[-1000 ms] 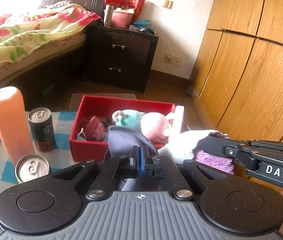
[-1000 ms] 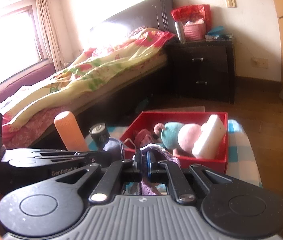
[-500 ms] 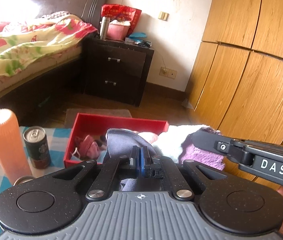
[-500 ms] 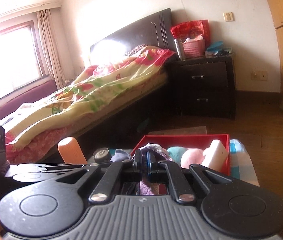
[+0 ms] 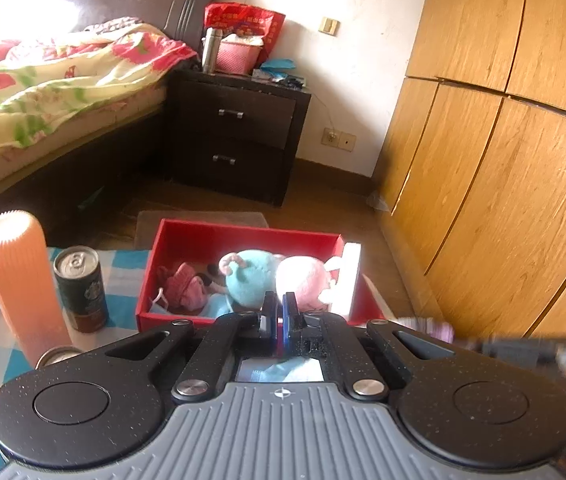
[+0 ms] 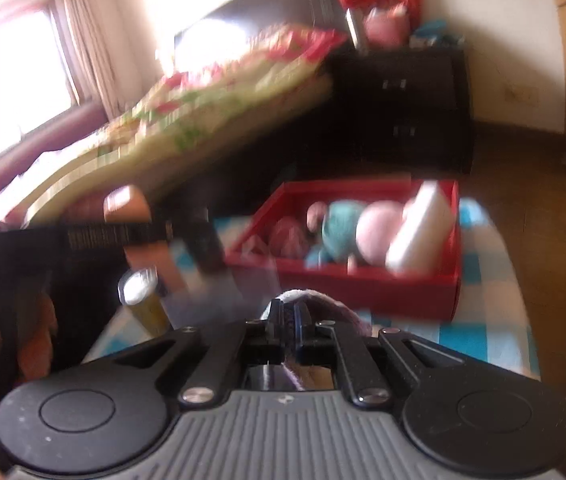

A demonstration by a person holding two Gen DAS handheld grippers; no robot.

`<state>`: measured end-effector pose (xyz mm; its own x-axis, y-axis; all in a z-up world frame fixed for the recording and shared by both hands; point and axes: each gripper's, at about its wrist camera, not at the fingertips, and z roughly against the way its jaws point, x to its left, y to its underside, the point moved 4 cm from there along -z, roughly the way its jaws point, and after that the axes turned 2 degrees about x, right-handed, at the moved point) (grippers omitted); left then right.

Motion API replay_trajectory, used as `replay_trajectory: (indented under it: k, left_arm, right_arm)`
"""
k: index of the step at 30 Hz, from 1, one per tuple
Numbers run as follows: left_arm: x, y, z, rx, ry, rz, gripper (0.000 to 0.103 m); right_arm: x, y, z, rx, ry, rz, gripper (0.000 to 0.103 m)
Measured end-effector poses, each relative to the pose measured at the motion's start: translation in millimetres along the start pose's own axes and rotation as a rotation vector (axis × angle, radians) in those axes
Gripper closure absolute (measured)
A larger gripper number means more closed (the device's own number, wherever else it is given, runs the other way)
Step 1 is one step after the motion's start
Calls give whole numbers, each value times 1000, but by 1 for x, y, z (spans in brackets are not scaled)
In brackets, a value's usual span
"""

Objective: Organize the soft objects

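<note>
Left gripper [image 5: 279,314]: jaws drawn together with only a thin slit between them, nothing visible in that slit. It hangs just near of the red box [image 5: 243,234], which sits on the checked cloth [image 6: 483,332].

Right gripper [image 6: 289,314]: clamped on a purple-and-white soft cloth [image 6: 323,300], held near of the box's near wall. View heavily smeared; the tool looks to be moving fast.

Box already holds a teal plush [image 5: 249,276], pink plush [image 5: 303,280], dark-pink fabric [image 5: 183,288] and a white block [image 5: 351,276] leaning on the right wall. Little free floor left.

Risks, as judged:
- Cloth may drape over the near wall and slide out if released short.
- Fast swing could clip the dark can [image 5: 81,288], the orange ribbed bottle [image 5: 19,280] or the open can [image 5: 57,356] at left, all near the left tool.
- The two tools are near each other; collision possible.
- Pressing the cloth in could tip the white block out.
</note>
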<state>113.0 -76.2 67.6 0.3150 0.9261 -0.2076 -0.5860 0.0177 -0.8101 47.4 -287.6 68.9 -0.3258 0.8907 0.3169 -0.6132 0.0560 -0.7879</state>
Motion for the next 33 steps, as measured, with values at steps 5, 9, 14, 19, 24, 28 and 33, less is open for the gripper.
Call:
replay_trajectory:
  k: [5,9,14,19,24,28,33]
  left_arm:
    - [-2,0,-1,18,2,-34,103]
    - [4,42,-25,166,-44,-99,61]
    - [16,87,-66,293,-124,-167,53]
    - [23,101,-90,340,-116,-160,63]
    - [24,107,-90,389,-97,-130,93]
    - [23,75,-59,271,-57,-72,94]
    - [16,28,-21,87,-33,-35,93]
  right_arm:
    - [8,-27,6,-87,-15,-9,103]
    - [11,-20,-2,-61,-20,-4,103]
    - [14,-12,-6,-26,-27,6,103]
    - [19,-9,-10,-11,-38,19,103]
    - [13,-10,-10,-8,-25,14,103]
    - [11,-14,-3,-39,-22,1,103]
    - [15,-23,2,-84,-24,5,103]
